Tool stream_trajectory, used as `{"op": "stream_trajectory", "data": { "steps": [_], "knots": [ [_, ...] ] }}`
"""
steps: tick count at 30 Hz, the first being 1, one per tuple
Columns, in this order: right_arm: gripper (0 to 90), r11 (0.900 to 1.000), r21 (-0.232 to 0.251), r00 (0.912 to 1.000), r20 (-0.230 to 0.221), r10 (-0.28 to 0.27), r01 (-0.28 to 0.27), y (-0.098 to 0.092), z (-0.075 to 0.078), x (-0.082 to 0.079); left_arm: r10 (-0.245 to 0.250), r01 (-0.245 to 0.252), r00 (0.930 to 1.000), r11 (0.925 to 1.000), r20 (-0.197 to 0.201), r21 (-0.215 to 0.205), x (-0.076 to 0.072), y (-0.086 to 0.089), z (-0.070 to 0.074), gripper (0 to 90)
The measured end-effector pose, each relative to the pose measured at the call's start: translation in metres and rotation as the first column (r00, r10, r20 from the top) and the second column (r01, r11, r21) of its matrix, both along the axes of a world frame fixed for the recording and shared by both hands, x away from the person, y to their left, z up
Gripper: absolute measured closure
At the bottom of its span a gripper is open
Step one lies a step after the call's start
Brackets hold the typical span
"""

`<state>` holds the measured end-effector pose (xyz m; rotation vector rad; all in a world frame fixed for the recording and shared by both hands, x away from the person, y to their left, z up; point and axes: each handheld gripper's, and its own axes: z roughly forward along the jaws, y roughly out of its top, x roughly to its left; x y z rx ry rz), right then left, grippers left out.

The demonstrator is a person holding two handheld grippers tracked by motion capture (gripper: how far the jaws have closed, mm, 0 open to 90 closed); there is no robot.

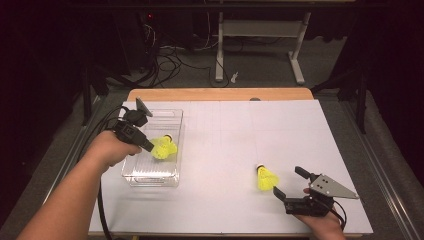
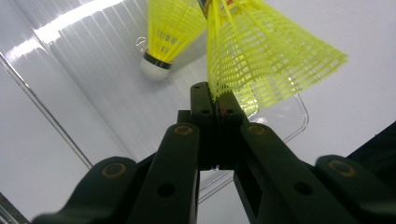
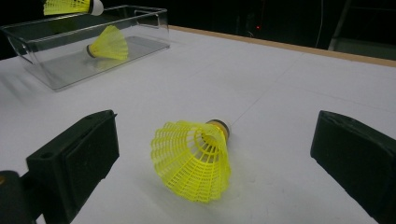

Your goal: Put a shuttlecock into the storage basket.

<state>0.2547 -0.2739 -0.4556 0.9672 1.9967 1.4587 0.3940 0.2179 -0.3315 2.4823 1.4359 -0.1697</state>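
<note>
Our left gripper [image 1: 148, 145] has its jaws pressed together on the skirt edge of a yellow shuttlecock [image 1: 165, 148], which we hold over the clear box [image 1: 176, 117] at the left of the table. In the left gripper view the two black jaws meet with the yellow mesh [image 2: 261, 56] pinched between their tips, the skirt fanning up and to the right. Below it, on the floor of the box, lies a second shuttlecock [image 2: 170, 32], its white cork toward the lower left of that view.

Our right gripper [image 1: 289, 182] rests low at the near right of the white table [image 1: 240, 130], its jaws standing wide apart and touching nothing. Just beyond them lies a third shuttlecock [image 1: 265, 177] on its side. In the right gripper view it sits between the two jaws but clear of both, skirt mouth toward the camera and cork [image 3: 219, 126] pointing away.

Farther off in that view the box [image 3: 70, 74] shows, well apart from our right gripper, with one shuttlecock [image 3: 108, 45] lying inside and the held one [image 3: 70, 6] above its rim.
</note>
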Motion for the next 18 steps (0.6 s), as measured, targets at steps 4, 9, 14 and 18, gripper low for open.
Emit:
{"op": "stream_trajectory", "data": {
  "steps": [4, 9, 14, 18],
  "knots": [
    [1.7, 1.000, 0.000, 1.0000, -0.001, 0.001, -0.001, 0.000, 0.000, 0.000, 0.010, -0.010, 0.9999, 0.9999, -0.006, -0.003, -0.001, 0.005, -0.003, 89.2],
    [1.7, 1.000, -0.001, 1.0000, -0.002, 0.002, -0.002, 0.000, 0.000, 0.000, 0.017, -0.017, 0.9998, 0.9998, -0.013, 0.002, -0.002, 0.010, -0.007, 89.2],
    [1.7, 1.000, -0.002, 1.0000, -0.003, 0.003, -0.003, 0.001, 0.000, 0.000, 0.029, -0.029, 0.9995, 0.9996, -0.014, 0.003, -0.002, 0.014, -0.011, 89.2],
    [1.7, 1.000, -0.003, 1.0000, -0.004, 0.002, -0.002, 0.000, -0.001, 0.000, 0.035, -0.034, 0.9993, 0.9994, -0.017, 0.006, -0.002, 0.017, -0.014, 89.2]
  ]
}}
